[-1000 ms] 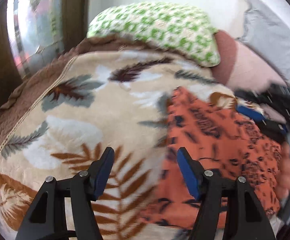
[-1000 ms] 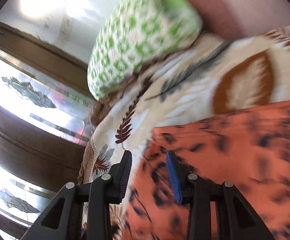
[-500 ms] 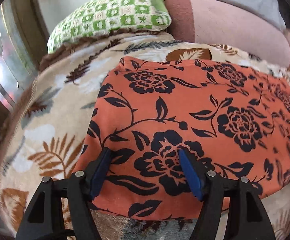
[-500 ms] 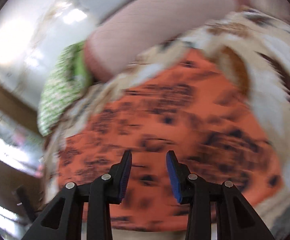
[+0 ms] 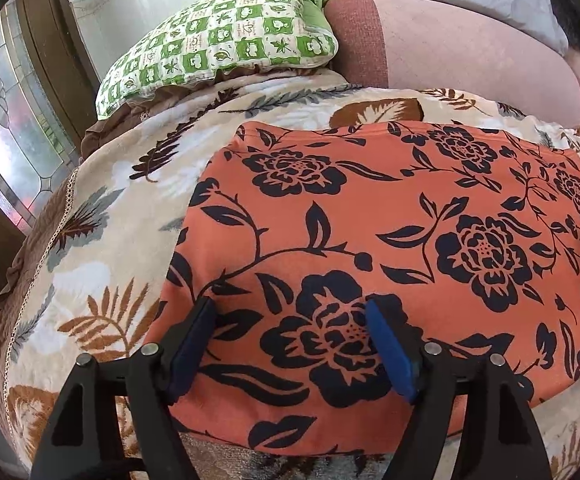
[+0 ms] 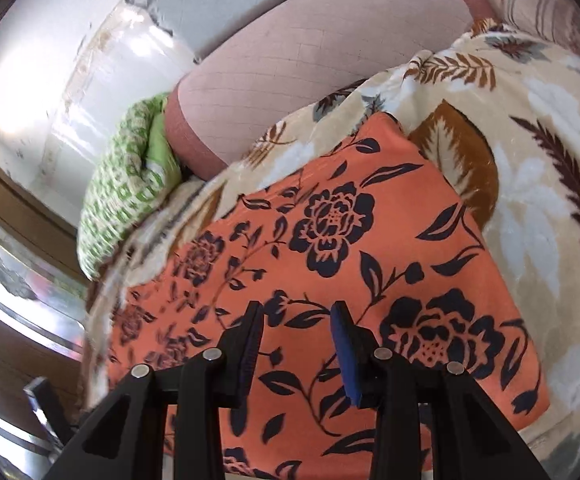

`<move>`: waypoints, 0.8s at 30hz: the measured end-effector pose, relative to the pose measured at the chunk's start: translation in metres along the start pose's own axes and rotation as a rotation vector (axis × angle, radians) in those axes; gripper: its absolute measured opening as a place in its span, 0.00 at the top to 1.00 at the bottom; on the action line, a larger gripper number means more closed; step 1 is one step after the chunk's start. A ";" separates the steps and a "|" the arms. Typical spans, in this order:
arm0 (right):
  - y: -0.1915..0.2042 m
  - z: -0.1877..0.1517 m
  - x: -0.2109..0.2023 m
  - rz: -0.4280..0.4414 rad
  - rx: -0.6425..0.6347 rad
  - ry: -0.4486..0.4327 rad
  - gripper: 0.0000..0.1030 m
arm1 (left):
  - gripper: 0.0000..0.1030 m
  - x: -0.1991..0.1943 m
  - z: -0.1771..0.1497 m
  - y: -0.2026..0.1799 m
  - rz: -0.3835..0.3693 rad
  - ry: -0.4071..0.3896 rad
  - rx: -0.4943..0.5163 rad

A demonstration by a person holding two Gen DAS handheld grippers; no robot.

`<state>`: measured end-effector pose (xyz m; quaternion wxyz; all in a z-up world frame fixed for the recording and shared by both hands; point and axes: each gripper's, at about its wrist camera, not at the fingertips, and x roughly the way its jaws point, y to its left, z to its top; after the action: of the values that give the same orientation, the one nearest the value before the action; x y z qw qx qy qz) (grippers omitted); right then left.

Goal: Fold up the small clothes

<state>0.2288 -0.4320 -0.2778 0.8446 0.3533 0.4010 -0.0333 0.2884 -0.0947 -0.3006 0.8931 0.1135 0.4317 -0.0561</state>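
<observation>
Ahead of the left gripper (image 5: 290, 344) the flat orange cloth with black flowers (image 5: 390, 240) gives open room. Further ahead, the green-and-white checked pillow (image 5: 218, 40) and the pink padded sofa back (image 5: 470, 52) close the way. To its left the leaf-patterned beige blanket (image 5: 102, 240) lies free.

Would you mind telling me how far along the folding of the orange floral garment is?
Done: the orange floral garment lies flat as a neat rectangle on the leaf-print blanket. In hand: nothing; the left gripper, whose jaws have just been opening, and the right gripper hover open above it. Left: any further fold; I cannot tell.
</observation>
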 end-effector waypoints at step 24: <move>-0.024 -0.012 -0.020 -0.095 -0.064 0.008 0.44 | 0.01 0.008 -0.008 -0.002 0.079 -0.017 -0.076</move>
<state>0.1991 -0.4474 -0.2823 0.8512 0.3068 0.4217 -0.0590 0.2866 -0.0944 -0.3121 0.9020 0.0958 0.4209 -0.0054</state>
